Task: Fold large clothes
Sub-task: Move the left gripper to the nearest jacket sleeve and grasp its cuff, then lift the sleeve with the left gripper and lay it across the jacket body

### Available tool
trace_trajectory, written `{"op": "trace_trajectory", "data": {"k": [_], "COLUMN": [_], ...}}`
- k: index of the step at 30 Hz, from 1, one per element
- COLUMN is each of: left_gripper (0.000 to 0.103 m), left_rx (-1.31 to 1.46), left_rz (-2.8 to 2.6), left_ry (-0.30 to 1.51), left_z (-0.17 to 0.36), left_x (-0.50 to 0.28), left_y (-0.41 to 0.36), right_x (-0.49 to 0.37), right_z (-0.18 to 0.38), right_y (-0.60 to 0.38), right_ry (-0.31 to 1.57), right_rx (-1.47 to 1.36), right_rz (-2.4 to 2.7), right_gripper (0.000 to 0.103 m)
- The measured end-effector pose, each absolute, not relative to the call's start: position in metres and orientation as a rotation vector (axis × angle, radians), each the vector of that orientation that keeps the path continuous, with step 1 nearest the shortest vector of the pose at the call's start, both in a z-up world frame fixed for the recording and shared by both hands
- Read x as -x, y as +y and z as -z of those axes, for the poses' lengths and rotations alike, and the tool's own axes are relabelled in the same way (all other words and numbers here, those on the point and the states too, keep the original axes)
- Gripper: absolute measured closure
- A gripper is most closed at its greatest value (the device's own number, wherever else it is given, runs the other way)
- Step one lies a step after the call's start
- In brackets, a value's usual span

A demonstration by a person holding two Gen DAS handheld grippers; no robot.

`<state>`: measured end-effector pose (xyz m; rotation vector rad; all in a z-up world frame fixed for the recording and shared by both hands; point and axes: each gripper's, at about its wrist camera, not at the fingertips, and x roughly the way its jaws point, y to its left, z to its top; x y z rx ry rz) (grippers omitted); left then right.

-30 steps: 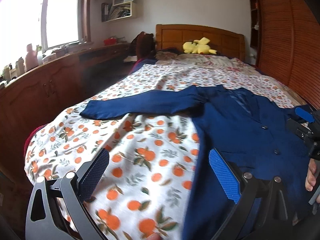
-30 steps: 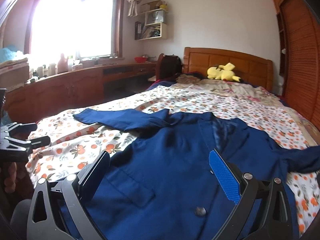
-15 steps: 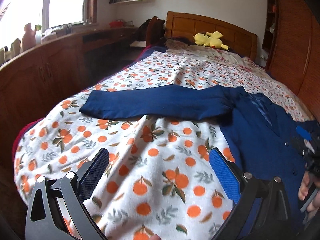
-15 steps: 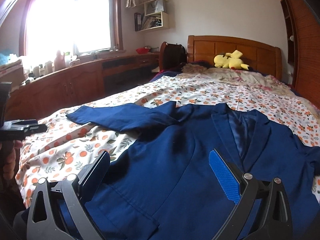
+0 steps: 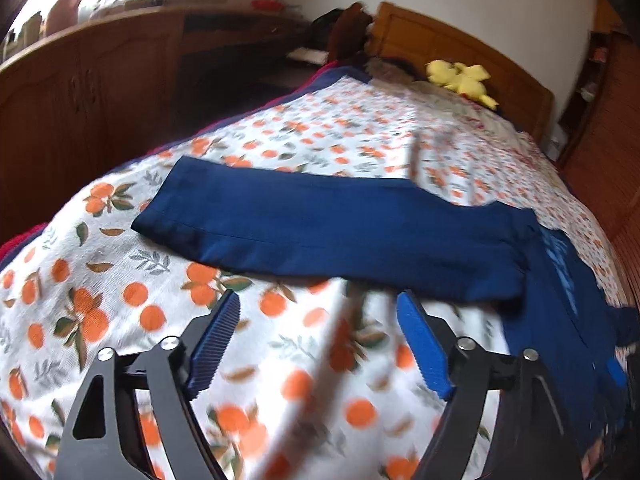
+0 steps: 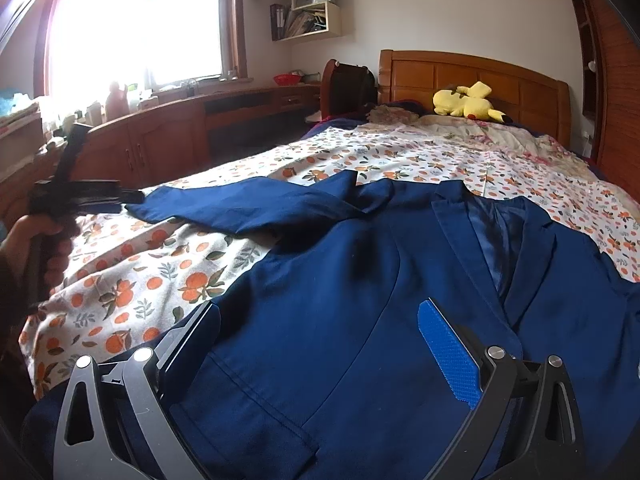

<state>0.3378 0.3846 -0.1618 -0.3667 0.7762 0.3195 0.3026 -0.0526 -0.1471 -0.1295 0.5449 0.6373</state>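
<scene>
- Left wrist view: left gripper (image 5: 318,340) had its jaws closing, nothing between the pads, only the orange-print bedsheet (image 5: 120,300) below; frame blurred.
- Right wrist view: right gripper (image 6: 320,344) stood wide apart and empty, hovering over the jacket front, pads not pressing the cloth.
- Left gripper also showed at the left edge of the right view, held in the person's hand (image 6: 28,236), tips just beside the cuff.
- Task item: navy jacket (image 6: 380,300) lay flat, face up, on the bed; left sleeve (image 5: 328,232) stretched straight out sideways across the sheet, cuff (image 5: 168,216) toward the bed's edge.
- Step, as judged: approach to the sleeve cuff, fold not yet begun.
- Next move likely calls for lowering the left pads onto the cuff, pinching only the sleeve and not the sheet, then carrying it across the jacket body.
- Containers: none in play; wall shelf (image 6: 308,12) held books and papers, red bowl (image 6: 287,79) on the counter, contents too small to tell.
- Yellow plush toy (image 6: 466,102) sat by the headboard, well apart.
</scene>
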Motion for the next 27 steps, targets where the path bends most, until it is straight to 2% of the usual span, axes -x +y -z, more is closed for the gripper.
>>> {"op": "trace_trajectory", "data": {"k": [3, 5, 13, 15, 16, 21, 27], "left_gripper": [0.031, 0.042, 0.045, 0.068, 0.101, 0.102, 0.102], "left_rx": [0.421, 0.455, 0.603, 0.59, 0.573, 0.456, 0.285], "left_rz": [-0.373, -0.396, -0.433, -0.457, -0.481, -0.493, -0.409], "left_ry": [0.817, 0.845, 0.889, 0.909, 0.931, 0.887, 0.797], "left_z": [0.179, 0.189, 0.208, 0.208, 0.208, 0.173, 0.108], "left_x": [-0.357, -0.364, -0.385, -0.393, -0.398, -0.411, -0.416], "left_y": [0.412, 0.428, 0.467, 0.469, 0.469, 0.447, 0.372], "right_x": [-0.301, -0.301, -0.302, -0.301, -0.301, -0.297, -0.288], "right_z": [0.147, 0.147, 0.147, 0.147, 0.147, 0.144, 0.133], "right_y": [-0.051, -0.051, -0.051, -0.052, -0.052, -0.054, -0.067], "right_ry": [0.538, 0.537, 0.542, 0.539, 0.538, 0.546, 0.537], "right_rx": [0.142, 0.145, 0.139, 0.14, 0.14, 0.143, 0.131], "right_rz": [-0.637, -0.637, -0.639, -0.638, -0.639, -0.633, -0.625], "right_gripper": [0.007, 0.007, 0.007, 0.007, 0.007, 0.007, 0.007]}}
